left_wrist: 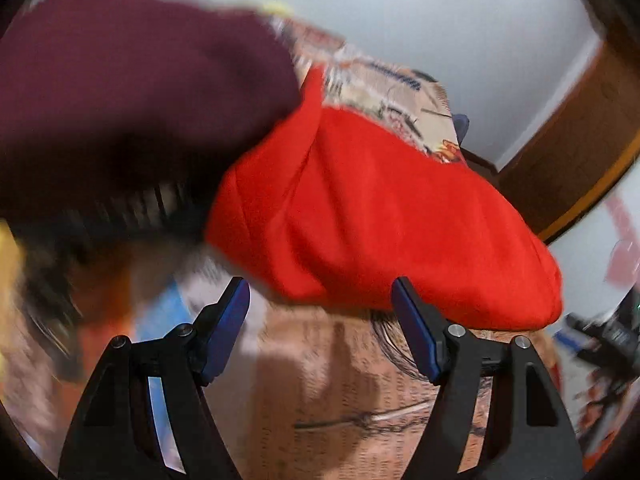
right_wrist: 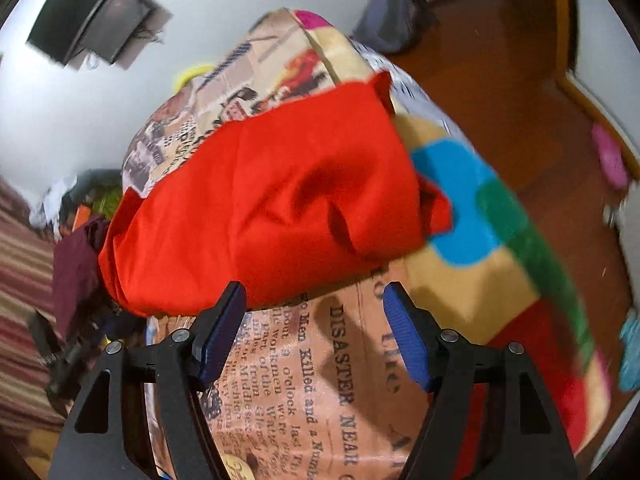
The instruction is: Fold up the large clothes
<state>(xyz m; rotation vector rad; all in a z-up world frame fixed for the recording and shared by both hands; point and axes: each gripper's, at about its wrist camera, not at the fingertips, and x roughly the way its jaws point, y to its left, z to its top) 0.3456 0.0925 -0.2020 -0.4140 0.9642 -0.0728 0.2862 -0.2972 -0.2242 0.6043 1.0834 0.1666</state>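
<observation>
Left wrist view shows the red garment (left_wrist: 380, 216) lying bunched on a newspaper-print bedspread (left_wrist: 352, 392), just beyond the left tongs (left_wrist: 320, 304), whose blue pads stand spread with nothing between them. A maroon garment (left_wrist: 132, 92) hangs blurred at the upper left, overlapping the red one's edge. In the right wrist view the red garment (right_wrist: 272, 208) sits in a folded heap on the same bedspread (right_wrist: 320, 380), the right tongs (right_wrist: 312, 304) spread apart and empty just short of it. A colour-block blanket (right_wrist: 500, 248) lies beside it on the right, the maroon garment (right_wrist: 76, 264) on the left.
</observation>
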